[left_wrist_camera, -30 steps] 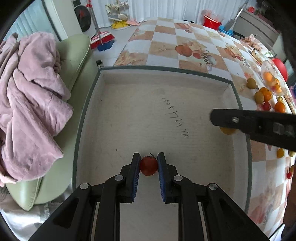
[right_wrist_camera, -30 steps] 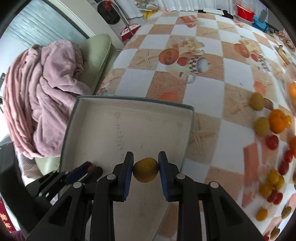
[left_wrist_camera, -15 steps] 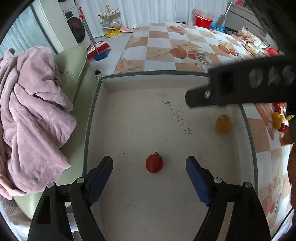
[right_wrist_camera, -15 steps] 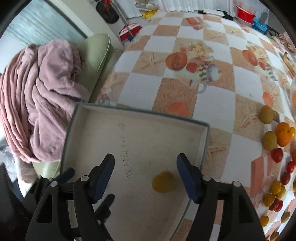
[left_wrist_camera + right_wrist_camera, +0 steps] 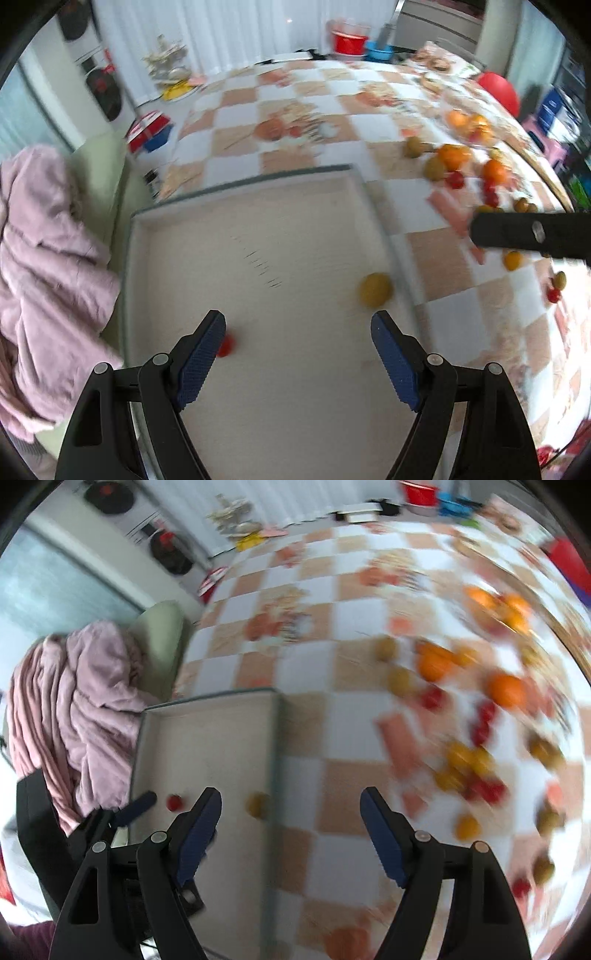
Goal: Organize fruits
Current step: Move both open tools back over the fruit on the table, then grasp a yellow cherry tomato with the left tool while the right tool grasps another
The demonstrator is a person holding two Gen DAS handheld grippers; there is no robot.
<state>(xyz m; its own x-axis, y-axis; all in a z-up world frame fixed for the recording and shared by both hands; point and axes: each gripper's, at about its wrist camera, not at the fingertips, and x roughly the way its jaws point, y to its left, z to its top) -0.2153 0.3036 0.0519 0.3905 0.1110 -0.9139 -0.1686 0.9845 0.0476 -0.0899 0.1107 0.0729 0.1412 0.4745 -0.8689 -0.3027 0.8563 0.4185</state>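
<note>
The left gripper has its blue-padded fingers spread wide, released, nothing between them. In the shallow beige tray, the small red tomato lies at 7 o'clock and the round yellow fruit at 4 o'clock. The right gripper has just been opening and grips nothing above the checkered surface.

Only text in sight: a short handwritten dark string on the floor of the tray, roughly mid-tray in the left wrist view. Motion blur smears it into dashes, unreadable. Nothing legible in the right wrist view.
</note>
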